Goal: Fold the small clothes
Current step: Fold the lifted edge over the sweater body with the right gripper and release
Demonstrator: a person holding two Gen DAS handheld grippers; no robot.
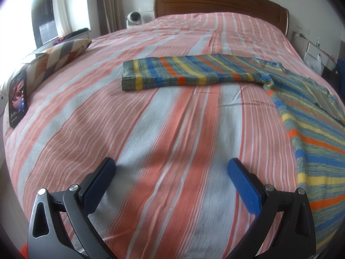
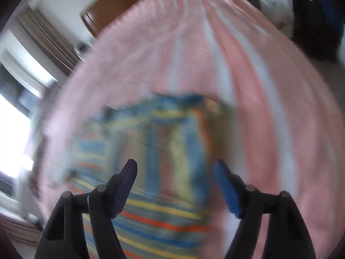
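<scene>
While both tools hang over the bed, I list my worries from nearest to farthest.

Left gripper (image 1: 171,166): my black two-finger tool with blue textured pads has its fingers spread wide, nothing between them, hovering over bare sheet. Risk: if I close here, I pinch bedding instead of clothing and drag the whole surface.

Right gripper (image 2: 175,168): same black tool with blue pads, fingers apart and holding nothing that I can see, pointing down at the knit. Its view is heavily smeared, so I cannot judge how close the tips are to the fabric. Risk: a grab made on such a blurred picture could land off the edge I want or catch more than one layer.

Striped knitted sweater (image 1: 306,116): blue, yellow, orange and grey-green wool, lying on the bed to the right of the left gripper, body spread flat. Risk: soft knit stretches and slides, so a one-sided pull may skew the fold.

Sleeve (image 1: 194,73): long, same stripes, laid straight out across the middle of the bed, well apart from both tools. Risk: lifting the body first could trail it out of line.

Pink, white and grey striped bedsheet (image 1: 151,129): loosely wrinkled. Risk: it bunches under any dragging.

Black phone (image 1: 18,99): propped against a patterned cushion (image 1: 58,56) at the left edge. Risk: tugged bedding might tip it.
</scene>
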